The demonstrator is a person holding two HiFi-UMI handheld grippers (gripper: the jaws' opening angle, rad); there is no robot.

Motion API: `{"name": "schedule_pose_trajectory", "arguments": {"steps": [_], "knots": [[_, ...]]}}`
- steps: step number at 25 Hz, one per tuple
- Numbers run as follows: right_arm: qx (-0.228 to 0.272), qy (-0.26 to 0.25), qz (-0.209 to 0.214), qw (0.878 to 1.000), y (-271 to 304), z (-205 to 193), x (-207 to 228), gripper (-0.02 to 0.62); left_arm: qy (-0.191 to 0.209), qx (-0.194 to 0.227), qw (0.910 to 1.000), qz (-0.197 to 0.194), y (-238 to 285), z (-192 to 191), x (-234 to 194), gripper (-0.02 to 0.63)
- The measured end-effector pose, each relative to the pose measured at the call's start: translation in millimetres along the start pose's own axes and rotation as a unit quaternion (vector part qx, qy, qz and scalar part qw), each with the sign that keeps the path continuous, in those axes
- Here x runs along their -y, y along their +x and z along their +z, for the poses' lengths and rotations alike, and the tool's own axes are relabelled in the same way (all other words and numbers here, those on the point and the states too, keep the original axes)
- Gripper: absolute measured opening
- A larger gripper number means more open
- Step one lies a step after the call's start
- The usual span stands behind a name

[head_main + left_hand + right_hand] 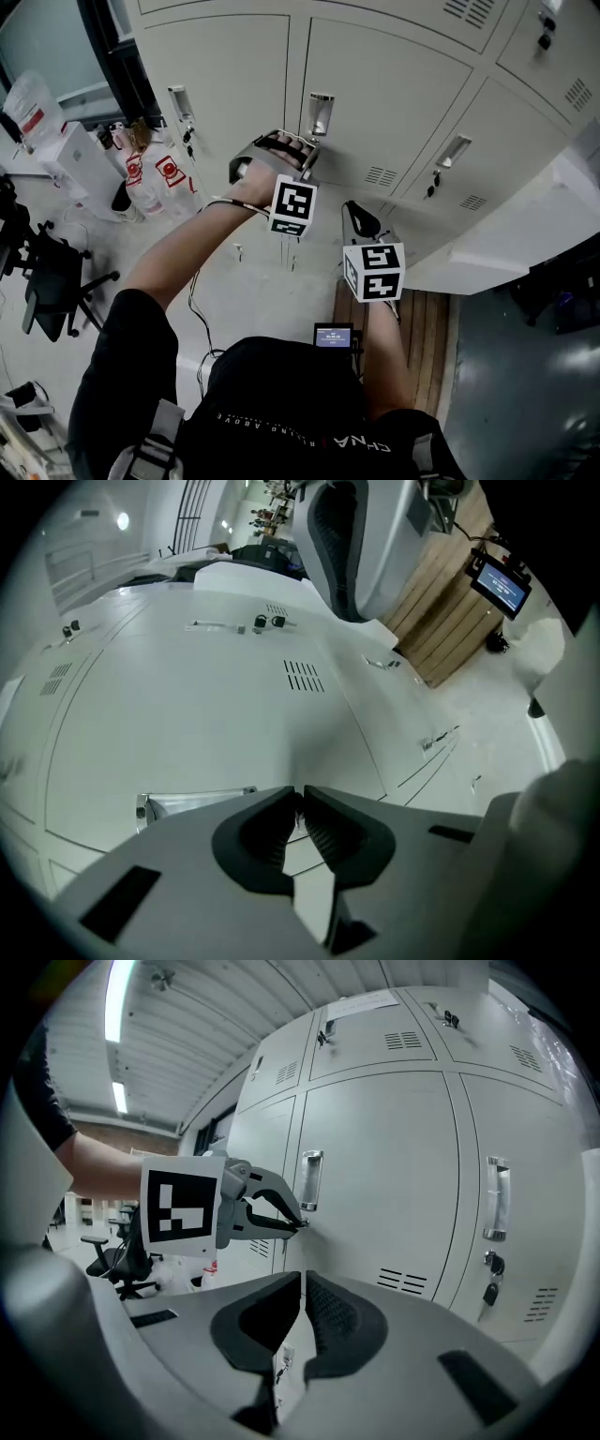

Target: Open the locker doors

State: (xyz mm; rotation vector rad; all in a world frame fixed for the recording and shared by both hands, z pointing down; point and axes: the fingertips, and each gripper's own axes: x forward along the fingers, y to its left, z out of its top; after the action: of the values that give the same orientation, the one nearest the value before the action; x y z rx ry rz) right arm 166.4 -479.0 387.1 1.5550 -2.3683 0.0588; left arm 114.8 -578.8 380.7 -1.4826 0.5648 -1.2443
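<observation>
Pale grey lockers fill the far side. The middle locker door (394,84) is closed and carries a chrome handle (321,114) (311,1180). My left gripper (302,161) (298,1225) has its tips just under that handle, shut on a small key (299,803) in the door's lock. In the left gripper view the handle (192,803) lies sideways beside the jaws. My right gripper (361,220) (302,1281) hangs back from the doors, shut and with nothing in it.
The locker to the right has its own handle (497,1197) with a key and fob (489,1277) below. An office chair (52,281) and red-and-white containers (155,173) stand at the left. A wooden board (422,328) lies on the floor by my right arm.
</observation>
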Motion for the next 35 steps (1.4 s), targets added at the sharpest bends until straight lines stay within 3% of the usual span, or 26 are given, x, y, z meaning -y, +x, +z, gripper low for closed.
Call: {"name": "schedule_pose_trajectory", "arguments": {"steps": [3, 5, 7, 9, 10, 11, 12, 13, 15, 17, 18, 19, 22, 26, 27, 31, 35], "knots": [[-0.001, 0.002, -0.002, 1.000, -1, -1, 0, 0.041, -0.027, 0.008, 0.9996, -0.006, 0, -4, 1, 0.043], [-0.002, 0.003, -0.005, 1.000, -2, -3, 1, 0.040, -0.060, 0.011, 0.9978, -0.026, 0, -10, 4, 0.137], [-0.006, 0.005, -0.005, 1.000, -1, -5, 1, 0.041, -0.099, 0.018, 0.9941, -0.041, -3, -16, 5, 0.151], [-0.007, 0.007, -0.004, 1.000, 1, -6, 0, 0.041, -0.160, 0.033, 0.9851, -0.054, -7, -22, 6, 0.152], [-0.007, 0.009, -0.002, 1.000, 2, -5, -1, 0.041, -0.205, 0.045, 0.9758, -0.062, -10, -25, 7, 0.152], [-0.006, 0.011, 0.000, 1.000, 3, -4, -1, 0.041, -0.258, 0.063, 0.9614, -0.072, -13, -26, 8, 0.152], [-0.005, 0.014, 0.003, 1.000, 5, -3, -2, 0.041, -0.317, 0.085, 0.9410, -0.082, -16, -26, 9, 0.152], [-0.004, 0.017, 0.005, 1.000, 6, -2, -3, 0.041, -0.378, 0.108, 0.9150, -0.090, -20, -26, 11, 0.152], [-0.002, 0.026, 0.008, 1.000, 9, 0, -4, 0.040, -0.489, 0.152, 0.8532, -0.098, -26, -26, 16, 0.148], [0.001, 0.035, 0.012, 0.999, 13, 2, -6, 0.041, -0.568, 0.180, 0.7978, -0.091, -32, -29, 20, 0.084], [0.002, 0.039, 0.014, 0.999, 15, 3, -7, 0.041, -0.593, 0.187, 0.7784, -0.087, -33, -31, 24, 0.038], [0.002, 0.042, 0.017, 0.999, 17, 5, -7, 0.041, -0.607, 0.188, 0.7673, -0.087, -32, -32, 30, 0.026], [0.003, 0.047, 0.026, 0.999, 23, 10, -10, 0.041, -0.608, 0.183, 0.7654, -0.102, -25, -29, 49, 0.021], [0.007, 0.038, 0.035, 0.999, 31, 23, -10, 0.041, -0.620, 0.187, 0.7534, -0.115, -11, -30, 53, 0.020], [0.008, 0.033, 0.037, 0.999, 32, 26, -10, 0.041, -0.619, 0.184, 0.7543, -0.116, -8, -32, 53, 0.020], [0.026, 0.027, 0.037, 0.999, 38, 48, -6, 0.041, -0.601, 0.173, 0.7724, -0.111, 5, -36, 50, 0.020], [0.046, 0.027, 0.043, 0.998, 48, 71, -7, 0.041, -0.600, 0.183, 0.7703, -0.114, 12, -36, 38, 0.020]]}}
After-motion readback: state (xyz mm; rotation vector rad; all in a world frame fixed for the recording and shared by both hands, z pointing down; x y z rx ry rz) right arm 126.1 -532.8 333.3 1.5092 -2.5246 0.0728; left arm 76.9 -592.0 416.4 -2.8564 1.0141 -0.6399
